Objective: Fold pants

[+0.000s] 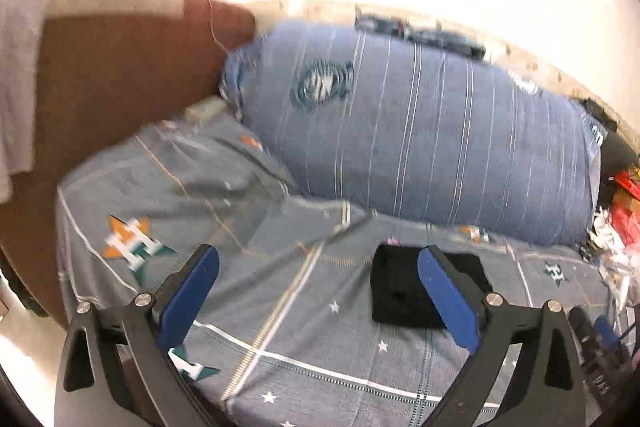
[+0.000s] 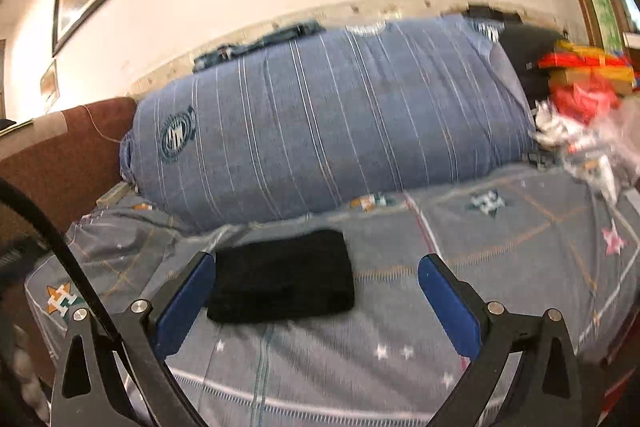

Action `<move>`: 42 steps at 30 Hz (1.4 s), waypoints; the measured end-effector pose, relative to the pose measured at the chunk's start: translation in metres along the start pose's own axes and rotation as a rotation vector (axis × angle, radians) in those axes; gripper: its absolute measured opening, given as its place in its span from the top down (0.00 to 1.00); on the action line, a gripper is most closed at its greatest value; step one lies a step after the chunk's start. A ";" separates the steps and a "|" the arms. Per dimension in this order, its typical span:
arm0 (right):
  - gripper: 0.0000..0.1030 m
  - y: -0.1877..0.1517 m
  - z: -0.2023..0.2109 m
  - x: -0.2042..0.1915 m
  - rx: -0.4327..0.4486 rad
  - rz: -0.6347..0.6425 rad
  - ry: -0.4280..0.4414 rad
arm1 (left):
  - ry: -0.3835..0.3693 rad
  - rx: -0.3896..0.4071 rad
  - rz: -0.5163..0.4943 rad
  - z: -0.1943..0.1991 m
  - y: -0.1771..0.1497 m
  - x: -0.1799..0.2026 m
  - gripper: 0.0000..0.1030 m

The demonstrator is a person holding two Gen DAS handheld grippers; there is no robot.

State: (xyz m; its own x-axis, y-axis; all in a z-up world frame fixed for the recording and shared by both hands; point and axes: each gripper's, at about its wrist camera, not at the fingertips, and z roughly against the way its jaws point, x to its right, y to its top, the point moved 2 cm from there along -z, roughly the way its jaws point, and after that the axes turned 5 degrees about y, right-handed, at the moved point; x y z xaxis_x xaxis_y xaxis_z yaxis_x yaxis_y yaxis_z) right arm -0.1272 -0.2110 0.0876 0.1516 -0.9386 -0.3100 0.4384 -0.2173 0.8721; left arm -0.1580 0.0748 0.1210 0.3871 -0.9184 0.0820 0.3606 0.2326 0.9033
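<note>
The black pants (image 2: 280, 277) lie folded into a small flat rectangle on the grey patterned bed sheet (image 2: 400, 315). In the left wrist view the pants (image 1: 400, 291) sit partly behind the right blue finger. My left gripper (image 1: 318, 291) is open and empty, above the sheet with the pants to its right. My right gripper (image 2: 316, 297) is open and empty, held back from the pants, which lie between its fingers toward the left one.
A big blue striped bolster (image 2: 320, 131) lies along the wall behind the pants. A brown headboard (image 1: 112, 75) stands at the left. Red and white clutter (image 2: 580, 107) is piled at the right end of the bed. A black cable (image 2: 80, 275) crosses the right view.
</note>
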 end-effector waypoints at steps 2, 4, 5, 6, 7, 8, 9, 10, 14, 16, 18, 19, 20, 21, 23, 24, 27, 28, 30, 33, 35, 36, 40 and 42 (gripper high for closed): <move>0.00 -0.003 0.006 -0.002 0.002 -0.006 0.010 | 0.020 0.042 -0.019 0.016 0.002 0.001 0.03; 0.00 -0.007 0.012 -0.009 -0.005 0.023 0.027 | 0.032 0.059 -0.043 0.024 0.000 0.005 0.03; 0.00 -0.010 0.016 -0.010 -0.015 0.047 0.033 | 0.032 0.054 -0.051 0.025 -0.001 0.007 0.03; 0.00 -0.014 0.017 -0.014 -0.023 0.069 0.035 | 0.029 0.046 -0.054 0.027 -0.003 0.008 0.03; 0.00 -0.018 0.018 -0.017 -0.030 0.093 0.036 | 0.024 0.036 -0.053 0.026 -0.005 0.010 0.03; 0.00 -0.022 0.018 -0.020 -0.035 0.101 0.036 | 0.020 0.028 -0.054 0.027 -0.007 0.012 0.03; 0.00 -0.024 0.017 -0.021 -0.044 0.107 0.038 | 0.020 0.019 -0.060 0.025 -0.010 0.015 0.03; 0.00 -0.026 0.016 -0.021 -0.055 0.107 0.041 | 0.025 0.017 -0.067 0.026 -0.012 0.017 0.03; 0.00 -0.033 0.011 -0.014 -0.094 0.093 0.038 | 0.030 0.007 -0.101 0.023 -0.023 0.028 0.03; 0.00 -0.037 0.008 -0.014 -0.111 0.087 0.024 | 0.038 0.010 -0.111 0.023 -0.027 0.032 0.03; 0.00 -0.040 0.004 -0.013 -0.133 0.089 0.023 | 0.045 0.022 -0.124 0.025 -0.030 0.035 0.03; 0.00 -0.043 0.002 -0.013 -0.150 0.091 0.021 | 0.048 0.030 -0.129 0.026 -0.031 0.036 0.03; 0.00 -0.044 0.000 -0.013 -0.159 0.091 0.019 | 0.050 0.038 -0.135 0.027 -0.031 0.037 0.02; 0.00 -0.045 -0.001 -0.014 -0.167 0.093 0.020 | 0.051 0.042 -0.139 0.027 -0.031 0.037 0.01; 0.00 -0.046 -0.001 -0.017 -0.177 0.106 0.024 | 0.046 0.050 -0.142 0.028 -0.032 0.039 0.00; 0.00 -0.047 -0.001 -0.019 -0.180 0.118 0.022 | 0.044 0.044 -0.145 0.028 -0.033 0.040 0.00; 0.00 -0.050 -0.003 -0.022 -0.194 0.131 0.022 | 0.036 0.022 -0.158 0.025 -0.036 0.043 0.00; 0.00 -0.051 -0.005 -0.022 -0.202 0.131 0.026 | 0.029 0.005 -0.165 0.023 -0.038 0.045 0.00; 0.00 -0.053 -0.007 -0.024 -0.213 0.131 0.028 | 0.017 -0.023 -0.172 0.019 -0.041 0.047 0.00; 0.00 -0.054 -0.009 -0.025 -0.226 0.136 0.031 | 0.004 -0.067 -0.183 0.013 -0.047 0.051 0.00; 0.00 -0.055 -0.010 -0.025 -0.231 0.139 0.030 | 0.001 -0.085 -0.185 0.010 -0.050 0.053 0.00; 0.00 -0.056 -0.011 -0.025 -0.236 0.141 0.029 | -0.002 -0.096 -0.187 0.008 -0.051 0.053 0.00; 0.00 -0.061 -0.016 -0.025 -0.267 0.137 0.025 | -0.003 -0.111 -0.195 0.005 -0.055 0.055 0.00; 0.00 -0.062 -0.018 -0.024 -0.275 0.134 0.025 | -0.005 -0.115 -0.194 0.005 -0.056 0.054 0.00</move>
State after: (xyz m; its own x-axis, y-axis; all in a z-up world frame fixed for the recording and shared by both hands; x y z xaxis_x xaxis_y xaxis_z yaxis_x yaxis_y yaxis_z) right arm -0.1424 -0.1700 0.0345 0.2448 -0.9463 -0.2112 0.6361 -0.0076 0.7715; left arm -0.1609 0.0106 0.0772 0.2969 -0.9510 -0.0867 0.5225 0.0858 0.8483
